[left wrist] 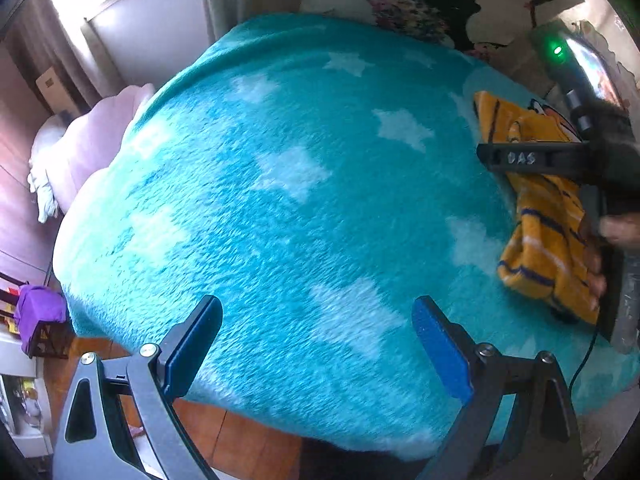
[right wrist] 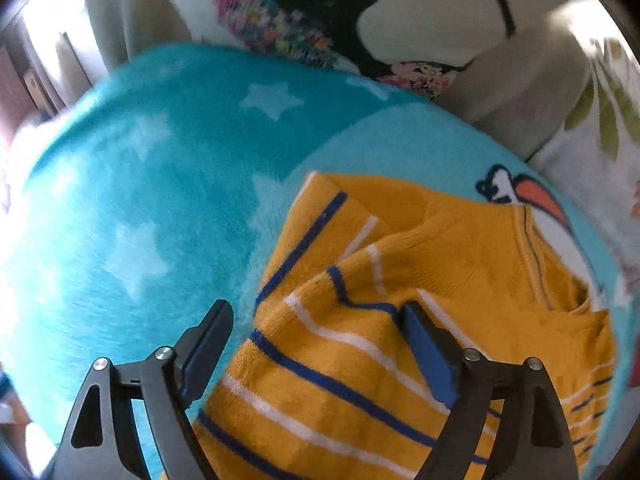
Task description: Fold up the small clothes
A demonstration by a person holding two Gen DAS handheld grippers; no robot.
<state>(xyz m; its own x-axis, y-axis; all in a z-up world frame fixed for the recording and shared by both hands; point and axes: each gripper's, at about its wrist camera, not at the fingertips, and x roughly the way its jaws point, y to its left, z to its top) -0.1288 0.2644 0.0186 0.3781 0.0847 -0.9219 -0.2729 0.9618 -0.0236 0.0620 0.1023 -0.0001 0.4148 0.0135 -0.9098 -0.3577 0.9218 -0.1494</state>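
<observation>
A: Two grippers show, and both have their jaws spread wide with nothing between them. The left gripper (left wrist: 318, 344) hangs over the near part of the fluffy turquoise blanket with pale stars (left wrist: 280, 200), and only blanket pile lies under its blue-padded fingers (left wrist: 440, 352).

B: And the garment?

A: The small mustard-yellow knitted sweater with navy and white stripes (right wrist: 360, 320) lies crumpled on that blanket (right wrist: 140, 200). In the left wrist view it sits far over on the right side of the blanket, well apart from the left gripper. The sweater (left wrist: 536, 216) is partly hidden there by the black body of the right gripper and the person's hand (left wrist: 618, 232) holding it.

B: How does the right gripper stand to it?

A: The right gripper (right wrist: 316, 340) is directly over the sweater's striped lower part. Its right finger (right wrist: 428, 356) is over the knit, at a fold where a navy stripe bends; whether it touches the fabric I cannot tell. The left finger is over bare blanket just beside the sweater's edge.

B: Anything else nearby?

A: A white bedcover printed with flowers and a dark figure (right wrist: 320, 12) lies beyond the blanket. A cartoon bird with an orange beak (right wrist: 532, 196) shows on the blanket just past the sweater's collar end.
</observation>
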